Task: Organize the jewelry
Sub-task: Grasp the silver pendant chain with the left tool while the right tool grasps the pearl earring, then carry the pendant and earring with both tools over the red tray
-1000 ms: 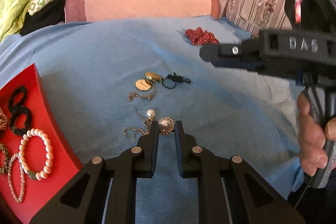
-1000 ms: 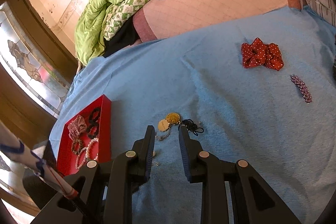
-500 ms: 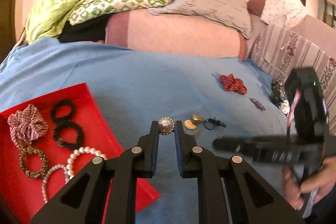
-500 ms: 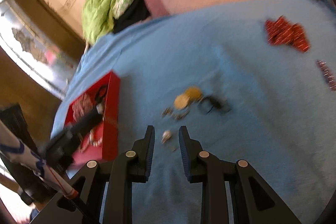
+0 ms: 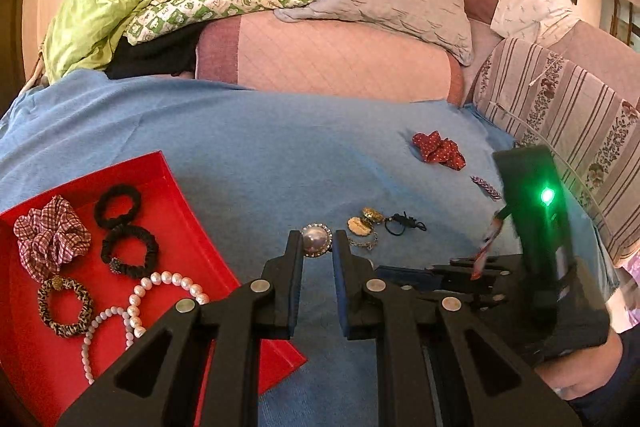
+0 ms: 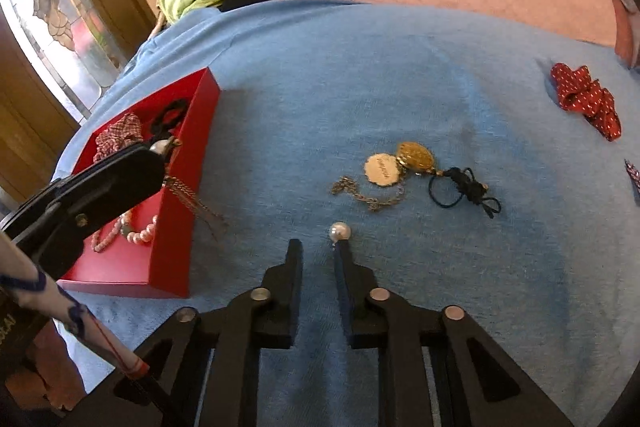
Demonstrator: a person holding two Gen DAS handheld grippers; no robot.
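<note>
My left gripper (image 5: pixel 316 243) is shut on a round pearl pendant (image 5: pixel 316 235) with a sparkling rim. In the right wrist view the left gripper (image 6: pixel 158 153) holds it over the red tray (image 6: pixel 200 131), and a thin chain (image 6: pixel 192 199) dangles from it across the tray wall. A loose white pearl (image 6: pixel 339 231) lies on the blue cover, just past the tip of my right gripper's right finger. The right gripper (image 6: pixel 317 245) hangs low over the cover with its jaws closing and nothing between them.
The red tray (image 5: pixel 168 179) holds a plaid scrunchie (image 5: pixel 50 235), black hair ties (image 5: pixel 118 201) and pearl bracelets (image 5: pixel 160 287). Gold lockets on a chain (image 6: pixel 400 163), a dark cord tie (image 6: pixel 464 191) and a red dotted bow (image 6: pixel 584 99) lie on the cover. Pillows and bedding are behind.
The left gripper has lifted the pendant off the cover and carried it left over the tray. The right gripper has dropped toward the loose pearl and its jaws have narrowed.
</note>
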